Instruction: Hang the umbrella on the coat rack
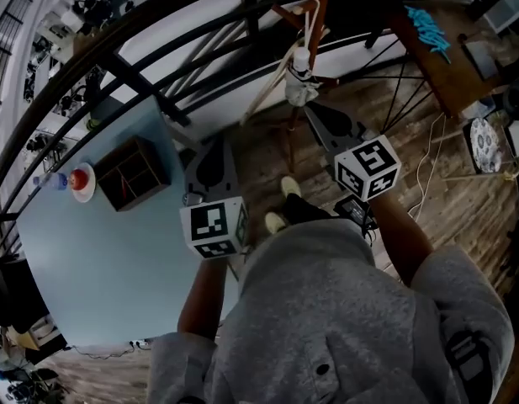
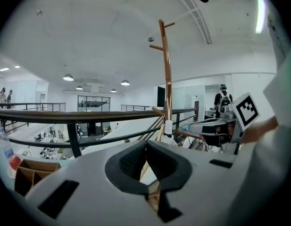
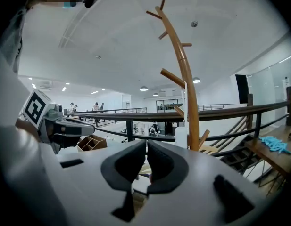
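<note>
Folded umbrella on the coat rack, both grippers clenched on nothing.

One pale, tightly folded umbrella with a white capped end hangs against the wooden pole of the one coat rack, at 12 o'clock in the head view, and a white loop rises from it towards a peg. The right gripper sits close by at the umbrella's 5 o'clock, its jaws pressed together and empty. The left gripper has its jaws together too and holds nothing. At 9 o'clock from the left gripper, one wooden box split into compartments stands on the light blue table. Further towards 9 o'clock are one clear bottle and one red item on a white dish.
</note>
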{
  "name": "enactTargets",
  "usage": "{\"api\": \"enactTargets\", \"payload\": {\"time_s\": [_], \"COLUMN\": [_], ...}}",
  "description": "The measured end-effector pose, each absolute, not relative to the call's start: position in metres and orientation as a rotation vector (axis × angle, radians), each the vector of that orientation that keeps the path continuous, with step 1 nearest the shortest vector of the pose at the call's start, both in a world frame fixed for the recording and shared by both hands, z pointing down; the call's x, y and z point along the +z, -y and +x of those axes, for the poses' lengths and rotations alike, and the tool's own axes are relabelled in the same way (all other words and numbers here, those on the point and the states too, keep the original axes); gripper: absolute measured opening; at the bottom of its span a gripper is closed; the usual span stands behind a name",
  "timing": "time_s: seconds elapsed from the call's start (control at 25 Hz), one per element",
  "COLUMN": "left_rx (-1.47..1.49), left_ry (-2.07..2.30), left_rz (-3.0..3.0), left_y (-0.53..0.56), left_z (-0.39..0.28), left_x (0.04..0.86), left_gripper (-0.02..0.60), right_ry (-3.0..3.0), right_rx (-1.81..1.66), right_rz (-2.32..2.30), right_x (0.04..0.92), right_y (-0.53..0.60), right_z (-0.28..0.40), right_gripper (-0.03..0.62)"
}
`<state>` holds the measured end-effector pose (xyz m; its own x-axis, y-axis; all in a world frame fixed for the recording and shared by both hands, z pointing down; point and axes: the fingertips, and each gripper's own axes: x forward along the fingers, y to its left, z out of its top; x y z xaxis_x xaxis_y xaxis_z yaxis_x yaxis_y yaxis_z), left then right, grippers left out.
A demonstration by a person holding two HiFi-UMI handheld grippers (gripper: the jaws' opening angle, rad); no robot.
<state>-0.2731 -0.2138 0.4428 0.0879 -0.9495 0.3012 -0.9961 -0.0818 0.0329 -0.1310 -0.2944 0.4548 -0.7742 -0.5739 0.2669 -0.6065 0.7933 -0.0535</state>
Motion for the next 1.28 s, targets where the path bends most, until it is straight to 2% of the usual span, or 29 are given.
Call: {"api": "enactTargets", "payload": {"time_s": [0.4,0.6,1.28], "left_rx": [0.242,0.217,0.29], "left_ry": [1.965,2.063,2.084], "left_rz": [2.22,2.126,2.086], "left_y": [0.19,0.181,0.167], "left_z": [-0.237,-0.239,-0.218], "left_x": [0.423,0.422,0.433], "left_gripper": [0.014,0.014,0.014], "right_ry": [2.815,2.851,2.803], "right_rx": [0.21,0.183,0.162], "right_rz": [0.83,0.822,0.887], "right_x": [0.437,0.425,0.43], "right_y": [0.25,0.237,0.231], "right_z": [-0.147,-0.15,-0.105], "right_gripper": [0.031,0.031,0.031]}}
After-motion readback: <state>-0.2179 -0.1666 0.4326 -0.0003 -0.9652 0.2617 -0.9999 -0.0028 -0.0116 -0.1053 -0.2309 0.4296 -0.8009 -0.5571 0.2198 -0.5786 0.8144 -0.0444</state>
